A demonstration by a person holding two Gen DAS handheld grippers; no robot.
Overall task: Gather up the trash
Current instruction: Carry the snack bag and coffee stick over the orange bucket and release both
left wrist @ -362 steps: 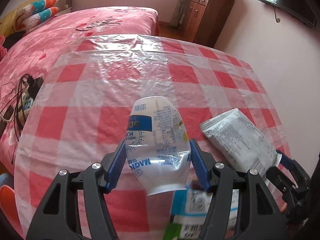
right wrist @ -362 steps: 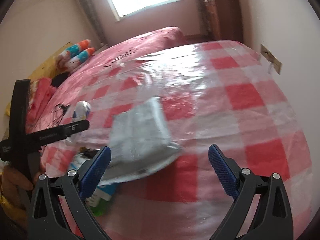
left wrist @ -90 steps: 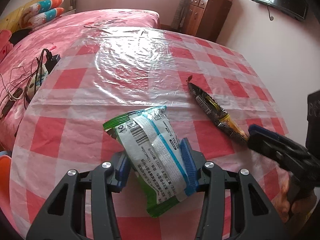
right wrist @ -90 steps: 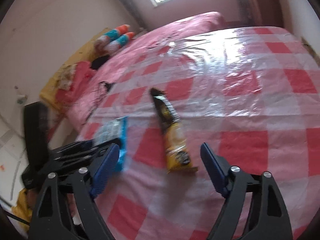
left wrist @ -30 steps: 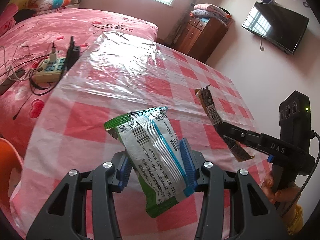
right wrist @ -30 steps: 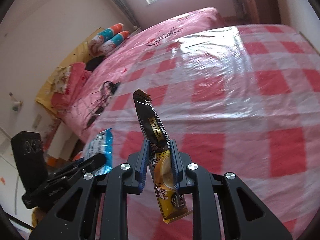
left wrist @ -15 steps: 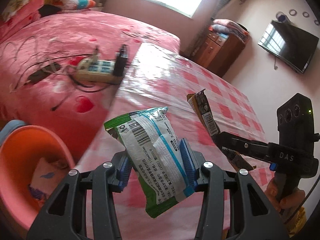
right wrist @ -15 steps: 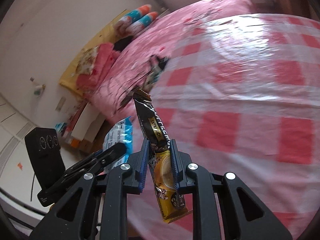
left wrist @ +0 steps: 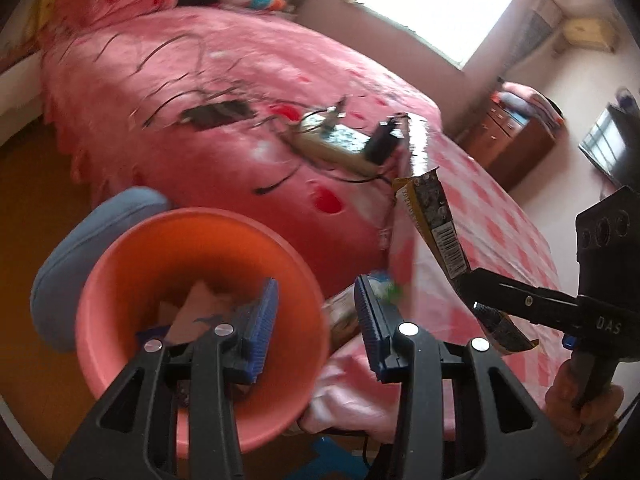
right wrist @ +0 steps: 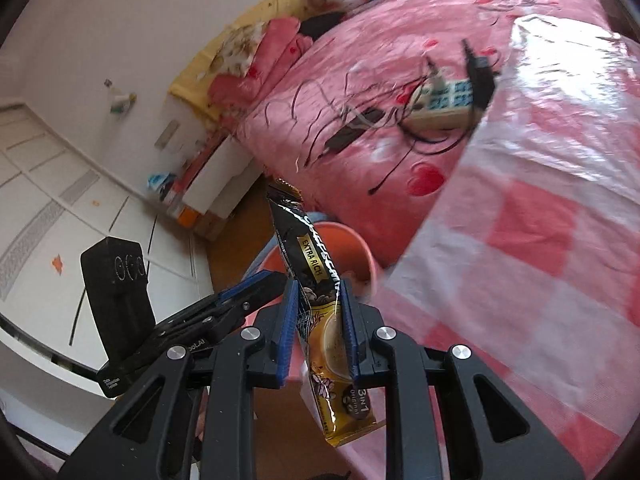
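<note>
My left claw (left wrist: 316, 320) hangs empty, jaws apart, over the orange bin (left wrist: 132, 264). My right claw (right wrist: 318, 334) pinches the upright coffee sachet (right wrist: 316, 284); the bin lies just beyond it.

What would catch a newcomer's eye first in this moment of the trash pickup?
The orange bin on the floor beside the pink bed fills the lower left of the left wrist view, with scraps inside; the left gripper hangs at its rim with nothing between its blue pads. Next comes the black and gold coffee sachet, upright, pinched in the right gripper.
</note>
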